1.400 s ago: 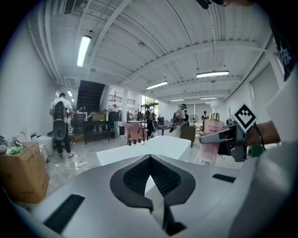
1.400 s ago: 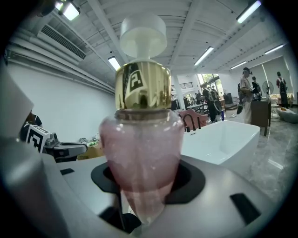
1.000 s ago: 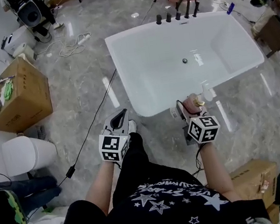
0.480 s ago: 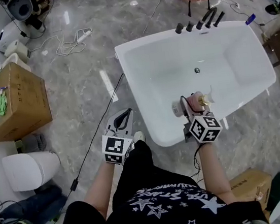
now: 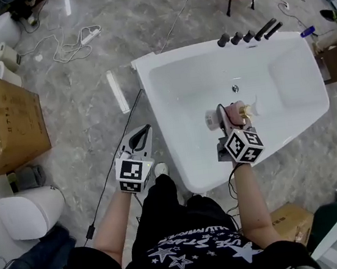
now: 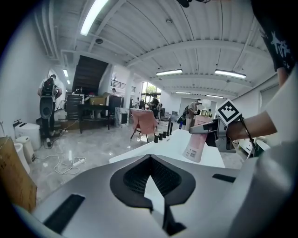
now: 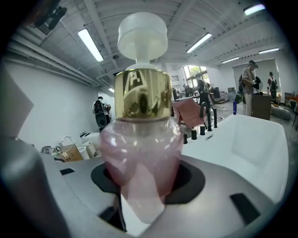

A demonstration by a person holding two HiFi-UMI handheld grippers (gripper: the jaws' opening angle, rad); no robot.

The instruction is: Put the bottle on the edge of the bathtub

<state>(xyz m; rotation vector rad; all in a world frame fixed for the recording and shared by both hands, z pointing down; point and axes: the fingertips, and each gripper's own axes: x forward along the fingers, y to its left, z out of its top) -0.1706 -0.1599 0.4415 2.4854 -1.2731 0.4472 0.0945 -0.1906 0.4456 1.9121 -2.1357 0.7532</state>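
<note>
A pink bottle (image 5: 235,114) with a gold collar and a white pump is clamped in my right gripper (image 5: 227,115), which is shut on its body. It hangs over the inside of the white bathtub (image 5: 181,160), a little beyond the near rim. In the head view its base shows to the left and its pump to the right. The right gripper view is filled by the bottle (image 7: 142,153) between the jaws, with the tub (image 7: 253,139) behind. My left gripper (image 5: 142,135) is shut and empty over the floor, left of the tub. From there the bottle (image 6: 195,146) is visible.
Black tap fittings (image 5: 248,34) stand on the tub's far rim. A cardboard box (image 5: 7,124) and a white bin (image 5: 28,211) sit to the left. A cable (image 5: 107,163) runs across the marble floor, and another box (image 5: 291,222) stands at the lower right. People stand far off.
The right gripper has carried the bottle from the tub's near rim to over its inside. The person has come closer to the tub. The left gripper has kept its place beside it.
</note>
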